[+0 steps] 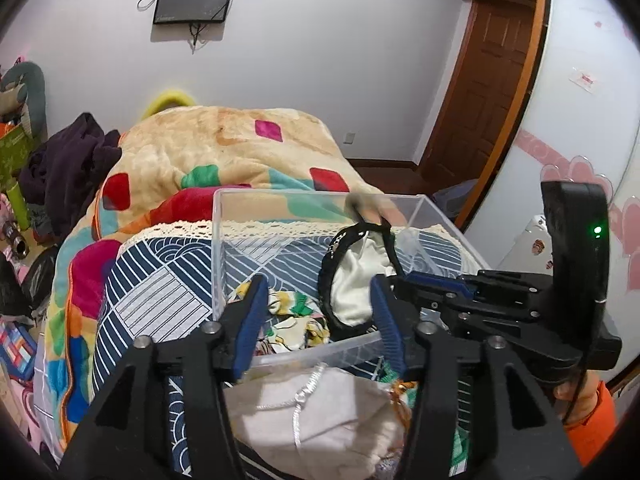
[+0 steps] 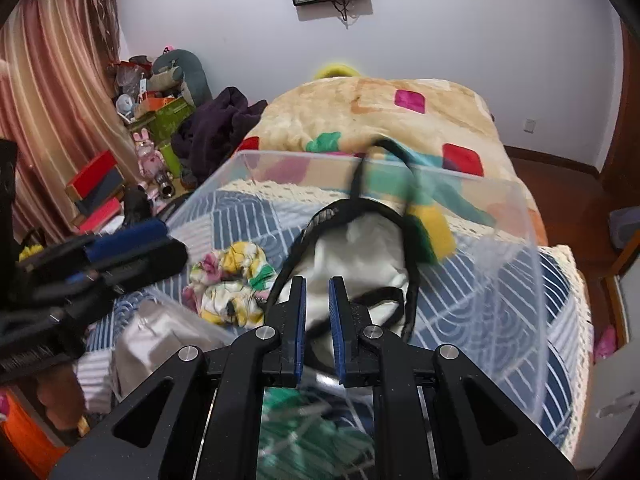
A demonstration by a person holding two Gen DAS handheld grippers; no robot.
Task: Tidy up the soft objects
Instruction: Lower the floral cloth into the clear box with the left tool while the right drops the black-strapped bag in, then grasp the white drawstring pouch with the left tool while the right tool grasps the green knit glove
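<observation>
A clear plastic bin [image 1: 218,256] [image 2: 520,264] stands on the bed. Inside lie a floral cloth [image 1: 294,322] [image 2: 230,280] and a white bag with black trim and straps [image 1: 356,284] [image 2: 360,256]. My left gripper [image 1: 318,312] is open at the bin's near wall, holding nothing. A white drawstring pouch [image 1: 316,416] [image 2: 152,340] lies on the bed below it, outside the bin. My right gripper [image 2: 317,308] is narrowly open over the white bag's near edge; it also shows from the side in the left wrist view [image 1: 420,276]. A black strap is blurred above the bag.
The bed carries a navy patterned sheet [image 1: 152,300] and a bright plush blanket [image 1: 224,140]. A dark garment pile [image 2: 216,128] and cluttered boxes and toys [image 2: 152,96] sit left of the bed. A wooden door [image 1: 480,92] is at right. Green mesh [image 2: 316,432] lies under my right gripper.
</observation>
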